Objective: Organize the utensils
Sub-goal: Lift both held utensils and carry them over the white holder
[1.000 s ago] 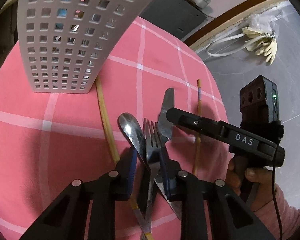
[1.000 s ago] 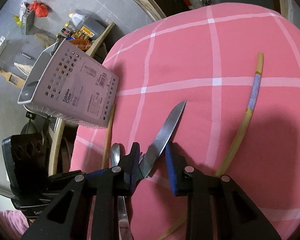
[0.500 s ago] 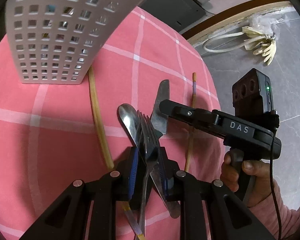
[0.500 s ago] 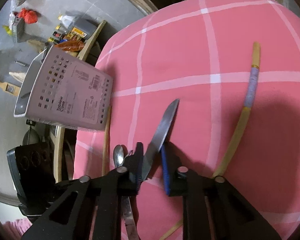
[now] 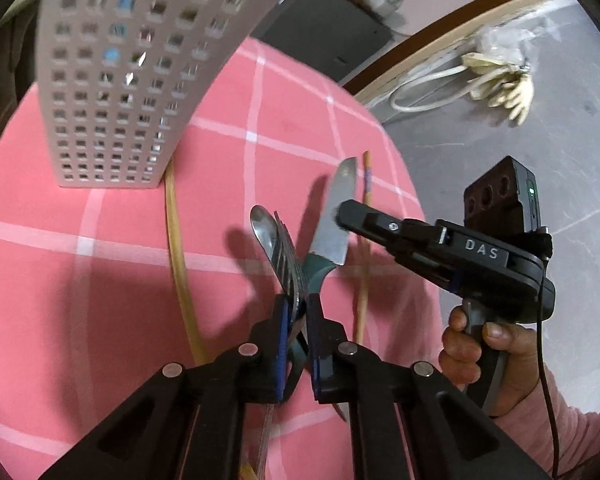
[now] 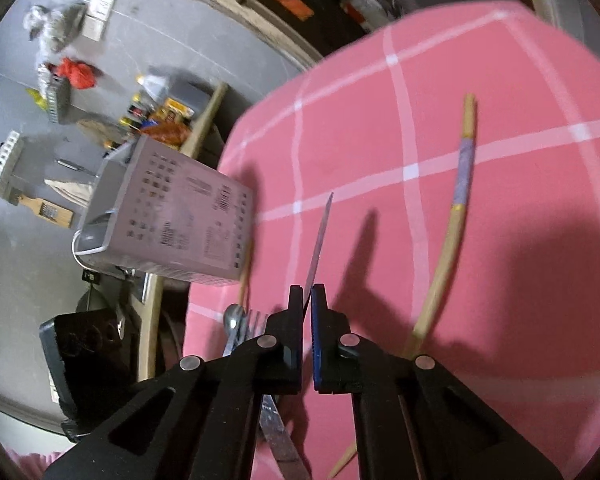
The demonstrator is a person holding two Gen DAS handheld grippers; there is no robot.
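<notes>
1. Since a second ago, both of your grippers have closed and lifted: your left gripper [image 5: 298, 312] now has its jaws pinching the steel spoon [image 5: 265, 232] and steel fork [image 5: 290, 258] together, and your right gripper [image 6: 307, 300] has its jaws pinching the teal-handled knife [image 5: 334, 216] by its blade.
2. Your perforated grey plastic utensil caddy [image 5: 116, 80] stands on the pink checked table [image 5: 100, 280], well apart from both loads.
3. Nothing you hold is in the caddy yet. Two bamboo chopsticks [image 5: 180, 264] lie beside it, untouched.

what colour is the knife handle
Teal green; the knife handle shows best in the left wrist view, just beyond the left gripper.
</notes>
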